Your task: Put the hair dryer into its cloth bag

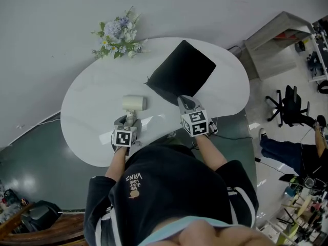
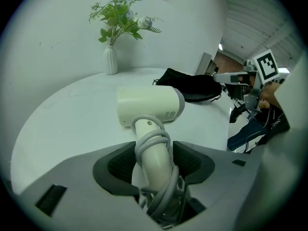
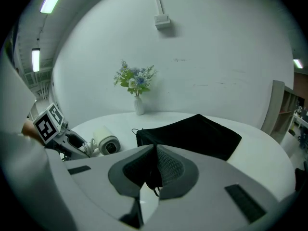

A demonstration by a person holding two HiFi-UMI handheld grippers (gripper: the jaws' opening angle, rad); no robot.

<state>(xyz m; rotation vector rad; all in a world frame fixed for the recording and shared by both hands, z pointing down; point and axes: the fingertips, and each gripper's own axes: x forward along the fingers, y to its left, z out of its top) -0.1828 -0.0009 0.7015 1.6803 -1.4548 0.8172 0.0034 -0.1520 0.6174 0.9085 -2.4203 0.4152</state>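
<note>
Left gripper view, frame centre: my left gripper [image 2: 155, 163] clasps the hair dryer [image 2: 149, 107] by its handle; my right gripper [image 3: 155, 166] pinches the cloth bag [image 3: 197, 134] edge, so I'd lift that mouth wide first

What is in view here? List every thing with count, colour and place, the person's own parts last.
hair dryer: one, cream, on the table, near left
cloth bag: one, black, on the table, right of the hair dryer
table: one, white, centre
vase of flowers: one, white vase, table's far edge
office chair: one, black, floor at right
another person: one, blue trousers, far right
left gripper: one, grey, shut on the hair dryer's handle
right gripper: one, grey, shut on the cloth bag's near edge
</note>
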